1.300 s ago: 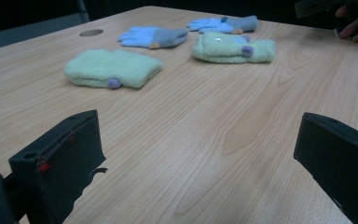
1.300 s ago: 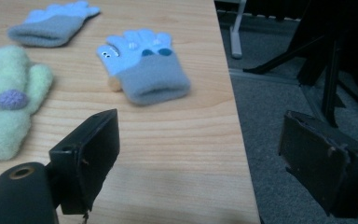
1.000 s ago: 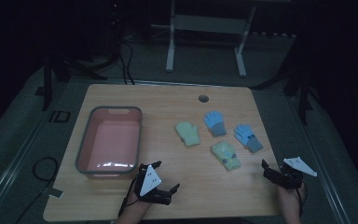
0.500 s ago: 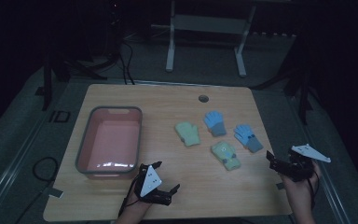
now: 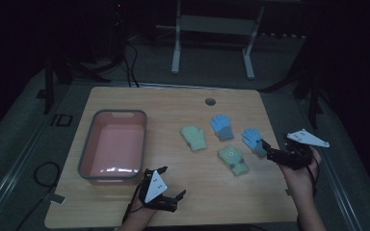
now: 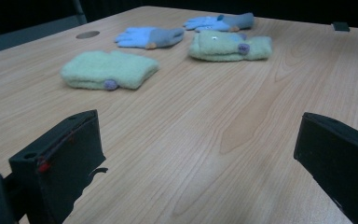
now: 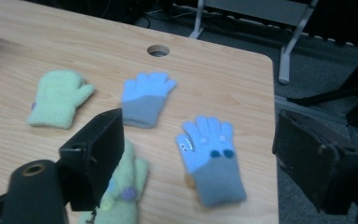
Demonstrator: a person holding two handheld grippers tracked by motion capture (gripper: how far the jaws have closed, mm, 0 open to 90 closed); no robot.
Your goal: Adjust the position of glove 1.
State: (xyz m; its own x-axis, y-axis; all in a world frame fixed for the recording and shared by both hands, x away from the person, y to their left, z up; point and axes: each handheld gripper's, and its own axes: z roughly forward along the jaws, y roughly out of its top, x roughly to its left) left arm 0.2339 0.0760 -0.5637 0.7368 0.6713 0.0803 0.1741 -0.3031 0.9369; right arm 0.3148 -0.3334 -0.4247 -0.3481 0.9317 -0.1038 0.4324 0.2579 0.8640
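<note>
Your right tool (image 5: 270,150) has its jaws spread wide and empty, hovering at the desk's (image 5: 173,101) right edge, just beside the blue glove with dark dots (image 7: 208,154). That glove lies close to the desk's right edge, fingers pointing away from you. Your left tool (image 5: 166,185) rests low near the front edge, jaws apart around bare wood, with open desk between it and the gloves. Four pieces lie right of centre: two blue gloves and two pale green mittens. The second blue glove (image 7: 146,97) sits farther back, towards the round cable hole (image 7: 158,50); one green mitten (image 7: 58,97) lies to its left, the other green mitten (image 5: 232,159) nearer you. One pink bin (image 5: 88,144) stands on the left half, just beyond your left tool.
</note>
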